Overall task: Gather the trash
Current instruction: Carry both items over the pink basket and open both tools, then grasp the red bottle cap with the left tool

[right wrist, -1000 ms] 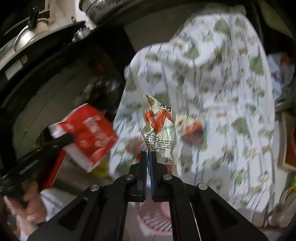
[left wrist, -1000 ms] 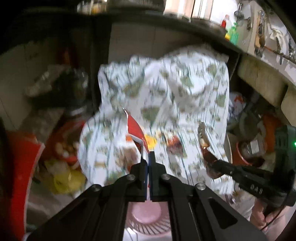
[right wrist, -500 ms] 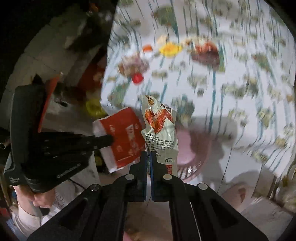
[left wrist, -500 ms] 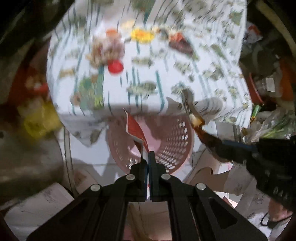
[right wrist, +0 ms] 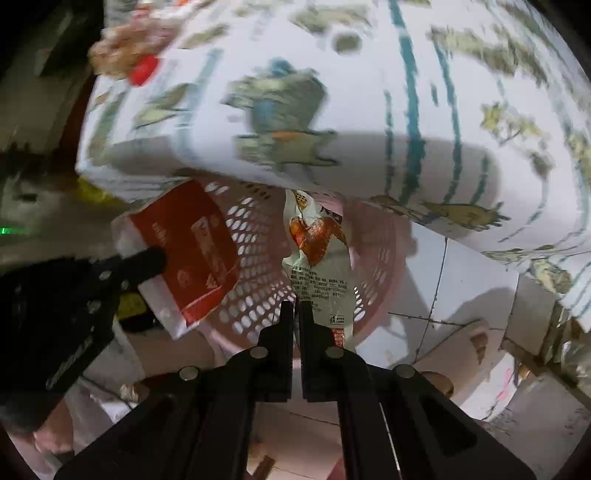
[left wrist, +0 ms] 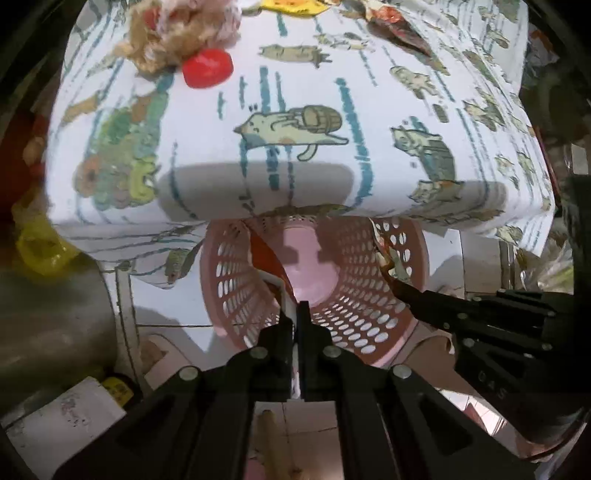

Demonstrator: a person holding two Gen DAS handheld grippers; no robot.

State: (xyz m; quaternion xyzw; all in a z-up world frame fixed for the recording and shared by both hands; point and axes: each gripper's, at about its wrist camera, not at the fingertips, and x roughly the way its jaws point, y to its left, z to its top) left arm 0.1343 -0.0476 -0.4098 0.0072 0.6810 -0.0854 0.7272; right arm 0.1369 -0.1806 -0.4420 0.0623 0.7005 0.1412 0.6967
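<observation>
A pink perforated basket [left wrist: 236, 291] [right wrist: 255, 240] stands on the tiled floor under the table's front edge. My left gripper [left wrist: 294, 314] is shut on a flat red and white packet [left wrist: 266, 258] [right wrist: 195, 251], held edge-on over the basket's mouth. My right gripper [right wrist: 295, 314] is shut on a white snack wrapper with an orange picture [right wrist: 314, 254], also hanging over the basket. In the left wrist view the right gripper [left wrist: 400, 286] enters from the right with the wrapper's edge [left wrist: 384, 254] showing. On the table lie a red cap [left wrist: 207, 68], a crumpled tissue [left wrist: 177, 29] and a dark wrapper [left wrist: 395, 26].
The table carries a white cloth printed with cartoon cats [left wrist: 295, 129], which overhangs the basket. A grey metal pot [left wrist: 48, 314] and a yellow bag [left wrist: 37, 243] stand at the left. A bare foot [right wrist: 476, 343] rests on the floor tiles right of the basket.
Both grippers have dropped from above the table and tipped downward, carrying the red packet and the snack wrapper to the pink basket's mouth. Both grips stayed shut.
</observation>
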